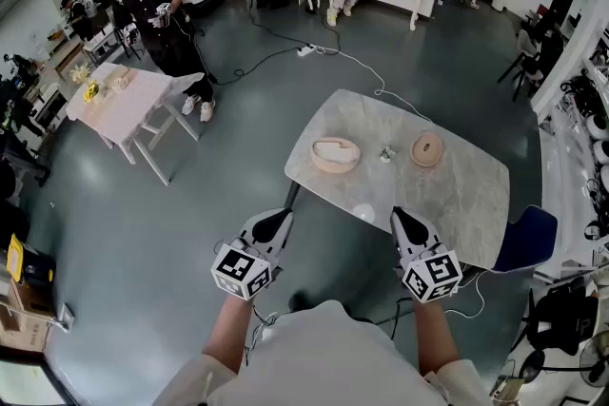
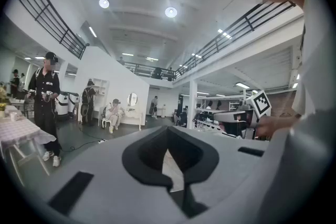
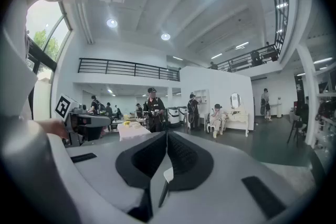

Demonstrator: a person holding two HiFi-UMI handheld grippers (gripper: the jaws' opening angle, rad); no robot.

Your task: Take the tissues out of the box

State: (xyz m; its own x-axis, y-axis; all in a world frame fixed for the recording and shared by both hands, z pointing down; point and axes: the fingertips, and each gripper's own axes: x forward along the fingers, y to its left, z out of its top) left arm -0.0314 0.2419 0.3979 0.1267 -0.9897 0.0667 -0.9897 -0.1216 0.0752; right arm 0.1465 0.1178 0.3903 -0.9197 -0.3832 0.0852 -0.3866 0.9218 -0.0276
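On the marble table (image 1: 447, 195) sits a round wooden tissue box (image 1: 335, 154) with white tissue showing in its top. To its right lie a small crumpled bit (image 1: 386, 153) and a round wooden lid (image 1: 426, 148). Both grippers hover at the table's near edge, short of the box, pointing forward and level. My left gripper (image 1: 282, 216) (image 2: 168, 128) is shut with nothing in it. My right gripper (image 1: 400, 216) (image 3: 167, 134) is shut and empty too. The gripper views look out over the room, and neither shows the box.
A blue chair (image 1: 528, 238) stands at the table's right end. A white side table (image 1: 124, 100) is at the left, with a person in black (image 1: 152, 5) behind it. A cable (image 1: 324, 52) runs across the grey floor. More people sit and stand at the back.
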